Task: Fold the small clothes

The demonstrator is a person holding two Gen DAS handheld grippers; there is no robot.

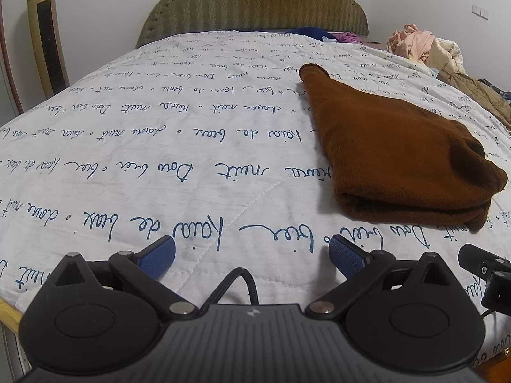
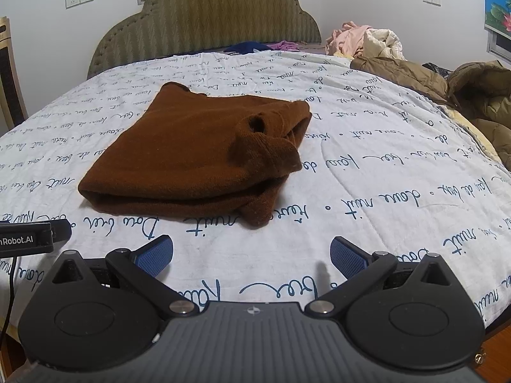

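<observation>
Fingers [image 1: 158, 257] of both grippers are hanging wide apart and empty just short of the brown garment [image 2: 198, 156], which is lying folded, seemingly finished, on the bed [image 2: 367, 191]

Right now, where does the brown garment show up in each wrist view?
Left wrist: the brown garment lies right of centre, ahead of the open left gripper.
Right wrist: it lies left of centre, ahead of the open right gripper.
Shared landmark: the headboard at the top of both.
</observation>
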